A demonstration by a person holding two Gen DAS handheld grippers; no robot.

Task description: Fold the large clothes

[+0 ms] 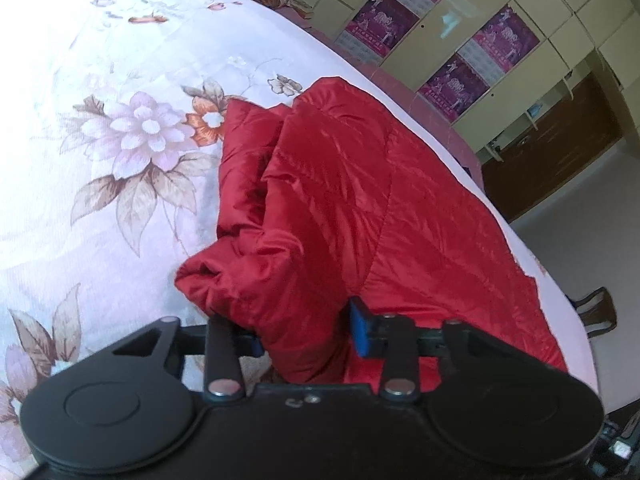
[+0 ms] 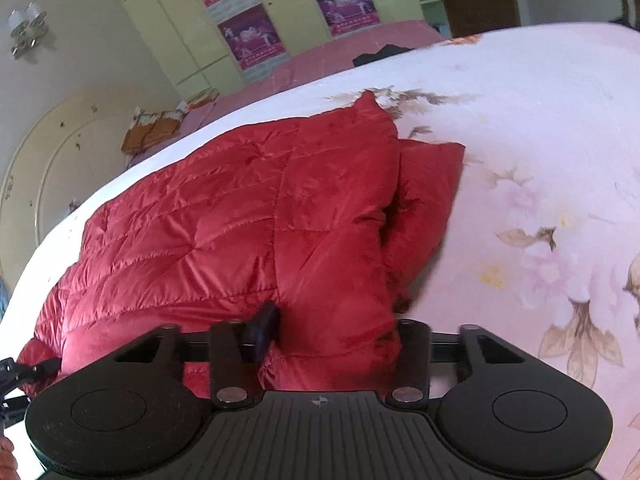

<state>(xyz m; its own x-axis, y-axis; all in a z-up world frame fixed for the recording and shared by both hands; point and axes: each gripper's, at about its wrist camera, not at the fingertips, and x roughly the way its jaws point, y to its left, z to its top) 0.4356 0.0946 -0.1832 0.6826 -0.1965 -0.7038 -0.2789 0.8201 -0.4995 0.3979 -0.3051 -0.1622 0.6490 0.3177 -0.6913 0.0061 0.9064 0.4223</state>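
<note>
Red quilted down jacket (image 1: 360, 200) is lying partly folded on the floral bedsheet (image 1: 100, 80), its long axis running away from both tools toward the far bed edge. Left gripper (image 1: 308, 340) and right gripper (image 2: 336, 332) are each clamping a bunch of its near hem, equally close. No containers are showing; only postered wardrobe doors (image 2: 248, 36) are standing beyond.

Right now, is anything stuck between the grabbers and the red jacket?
No. Both grabbers already have the red jacket between their fingers: the left gripper and the right gripper each pinch a fold at its near edge. Only the flowery bedsheet lies around it.
</note>
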